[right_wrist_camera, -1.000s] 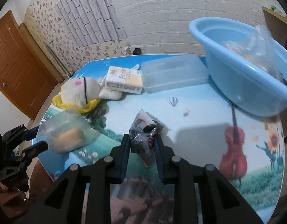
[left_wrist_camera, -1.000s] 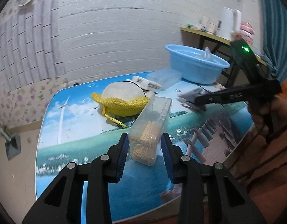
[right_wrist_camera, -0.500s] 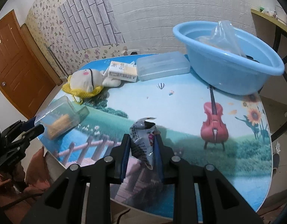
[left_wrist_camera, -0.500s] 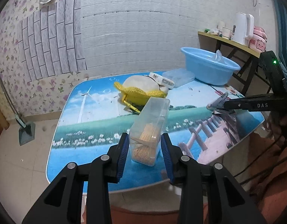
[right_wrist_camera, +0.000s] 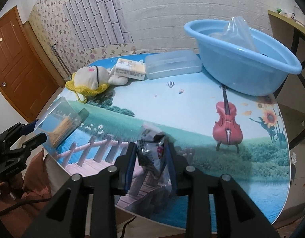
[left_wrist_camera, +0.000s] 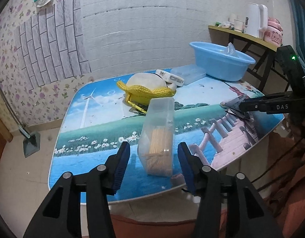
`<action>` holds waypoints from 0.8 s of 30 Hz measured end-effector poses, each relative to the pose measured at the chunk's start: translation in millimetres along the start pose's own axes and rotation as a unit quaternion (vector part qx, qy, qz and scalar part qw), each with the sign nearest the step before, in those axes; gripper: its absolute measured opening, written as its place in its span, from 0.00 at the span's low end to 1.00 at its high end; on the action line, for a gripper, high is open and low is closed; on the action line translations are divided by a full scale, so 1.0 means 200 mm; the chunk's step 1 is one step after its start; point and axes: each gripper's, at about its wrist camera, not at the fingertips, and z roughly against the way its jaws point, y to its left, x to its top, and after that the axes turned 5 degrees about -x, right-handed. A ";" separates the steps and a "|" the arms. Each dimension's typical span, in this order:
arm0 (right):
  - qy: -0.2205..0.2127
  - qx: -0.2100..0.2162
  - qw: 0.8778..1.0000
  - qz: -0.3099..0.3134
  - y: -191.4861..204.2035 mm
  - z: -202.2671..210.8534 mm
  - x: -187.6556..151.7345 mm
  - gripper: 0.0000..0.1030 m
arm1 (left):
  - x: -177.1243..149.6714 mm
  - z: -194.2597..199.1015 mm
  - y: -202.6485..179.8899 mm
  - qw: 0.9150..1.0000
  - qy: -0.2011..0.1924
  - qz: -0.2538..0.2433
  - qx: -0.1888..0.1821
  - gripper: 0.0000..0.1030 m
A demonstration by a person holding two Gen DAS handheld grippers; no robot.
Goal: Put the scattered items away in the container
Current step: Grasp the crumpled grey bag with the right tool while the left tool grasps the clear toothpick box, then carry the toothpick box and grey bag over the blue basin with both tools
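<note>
My right tool (right_wrist_camera: pixel 150 154) pinched the packet (right_wrist_camera: pixel 152 148), my left tool (left_wrist_camera: pixel 153 158) gaped around the toothpick box (left_wrist_camera: pixel 159 136), basin (right_wrist_camera: pixel 241 63) far ahead-right, nearer my right.

A brown door (right_wrist_camera: pixel 17 69) — a white kettle (left_wrist_camera: pixel 254 19) on a side shelf (left_wrist_camera: pixel 241 36).

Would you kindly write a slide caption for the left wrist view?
Left gripper open around a clear toothpick box at the table's near edge; blue basin waits at the far corner.

Bare table (right_wrist_camera: pixel 192 107) mid-way; basin (right_wrist_camera: pixel 241 45) and lidded box (right_wrist_camera: pixel 172 65) behind.
</note>
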 end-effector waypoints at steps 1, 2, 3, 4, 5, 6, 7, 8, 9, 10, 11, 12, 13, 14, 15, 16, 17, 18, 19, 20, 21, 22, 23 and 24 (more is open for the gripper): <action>-0.001 0.001 1.000 0.000 0.00 0.00 0.00 0.35 | 0.01 -0.01 0.00 1.000 0.001 0.001 -0.003 0.48; -0.001 0.001 1.000 0.001 0.00 0.00 0.00 0.37 | 0.01 -0.02 0.00 1.000 0.002 0.001 -0.005 0.48; -0.002 0.002 1.000 0.004 0.01 -0.01 0.00 0.37 | 0.02 -0.03 0.00 1.000 0.003 0.001 -0.007 0.48; -0.002 0.002 1.000 0.006 0.01 -0.01 0.00 0.37 | 0.03 -0.05 0.00 1.000 0.005 0.000 -0.009 0.48; -0.003 0.003 1.000 0.008 0.01 -0.02 0.01 0.37 | 0.03 -0.05 0.00 1.000 0.006 0.001 -0.010 0.48; -0.003 0.004 1.000 0.010 0.02 -0.02 0.01 0.37 | 0.04 -0.07 0.00 1.000 0.007 0.002 -0.012 0.48; -0.003 0.004 1.000 0.011 0.02 -0.03 0.01 0.38 | 0.04 -0.08 0.00 1.000 0.008 0.003 -0.014 0.48; -0.002 0.004 1.000 0.013 0.02 -0.04 0.01 0.38 | 0.04 -0.09 0.00 1.000 0.010 0.004 -0.015 0.48; -0.001 0.002 1.000 0.014 0.02 -0.04 0.01 0.38 | 0.05 -0.10 0.00 1.000 0.012 0.005 -0.016 0.48; 0.000 0.001 1.000 0.015 0.02 -0.05 0.01 0.38 | 0.05 -0.12 0.00 1.000 0.016 0.005 -0.015 0.48; 0.002 0.000 1.000 0.015 0.02 -0.06 0.01 0.38 | 0.05 -0.14 0.00 1.000 0.020 0.006 -0.015 0.48; 0.005 -0.001 1.000 0.015 0.02 -0.07 0.01 0.38 | 0.05 -0.15 0.01 1.000 0.022 0.006 -0.015 0.48; 0.007 -0.003 1.000 0.016 0.03 -0.08 0.01 0.38 | 0.05 -0.16 0.00 1.000 0.022 0.007 -0.016 0.48; 0.009 -0.005 1.000 0.017 0.03 -0.08 0.01 0.38 | 0.05 -0.16 0.01 1.000 0.021 0.007 -0.016 0.48; 0.009 -0.007 1.000 0.018 0.03 -0.09 0.01 0.38 | 0.05 -0.17 0.01 1.000 0.020 0.008 -0.016 0.45; 0.010 -0.007 1.000 0.017 0.03 -0.09 0.01 0.38 | 0.06 -0.17 0.01 1.000 0.019 0.008 -0.019 0.35; 0.010 -0.006 1.000 0.017 0.02 -0.09 0.01 0.38 | 0.06 -0.18 0.01 0.999 0.020 0.008 -0.024 0.31; 0.009 -0.005 1.000 0.016 0.02 -0.09 0.01 0.38 | 0.06 -0.18 0.01 0.999 0.020 0.008 -0.026 0.31; 0.008 -0.004 1.000 0.017 0.02 -0.09 0.01 0.36 | 0.07 -0.18 0.01 0.999 0.021 0.008 -0.024 0.31; 0.007 -0.005 1.000 0.018 0.02 -0.09 0.01 0.29 | 0.07 -0.18 0.01 0.999 0.022 0.008 -0.023 0.31; 0.007 -0.005 1.000 0.020 0.03 -0.09 0.01 0.28 | 0.08 -0.18 0.01 0.999 0.023 0.008 -0.024 0.31; 0.006 -0.003 1.000 0.020 0.02 -0.09 0.01 0.27 | 0.08 -0.17 0.01 0.999 0.022 0.009 -0.023 0.31; 0.005 0.001 1.000 0.019 0.02 -0.08 0.01 0.25 | 0.09 -0.17 0.01 0.999 0.021 0.011 -0.024 0.31; 0.003 0.007 1.000 0.018 0.02 -0.08 0.02 0.25 | 0.11 -0.16 0.02 0.999 0.019 0.015 -0.028 0.31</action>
